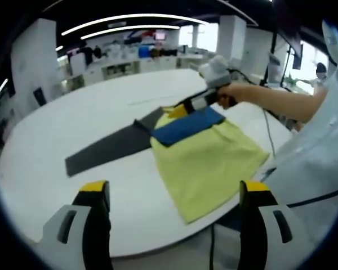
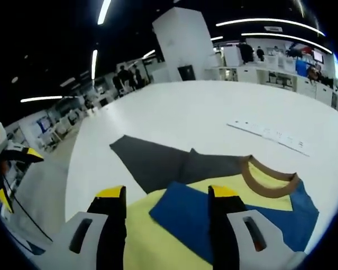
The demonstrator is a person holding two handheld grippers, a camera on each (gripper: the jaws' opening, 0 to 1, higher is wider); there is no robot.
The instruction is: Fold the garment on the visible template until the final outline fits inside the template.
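A yellow T-shirt (image 1: 211, 160) with blue sleeves lies on the white table, one blue sleeve (image 1: 187, 127) folded across its top. A dark grey template (image 1: 108, 148) sticks out from under it to the left. My left gripper (image 1: 173, 194) is open over the table's near edge, short of the shirt, with nothing between its fingers. The right gripper (image 1: 196, 103) comes in from the right over the shirt's far end. In the right gripper view my right gripper (image 2: 166, 197) stands open just above the blue sleeve (image 2: 186, 216), near the brown collar (image 2: 268, 175) and the template (image 2: 163, 160).
A person's hand (image 1: 232, 92) and white sleeve (image 1: 318, 146) fill the right side. The left gripper (image 2: 1, 154) shows at the far left of the right gripper view. A white strip (image 2: 270, 135) lies on the table (image 2: 214, 107) beyond the collar. Desks and shelves stand far behind.
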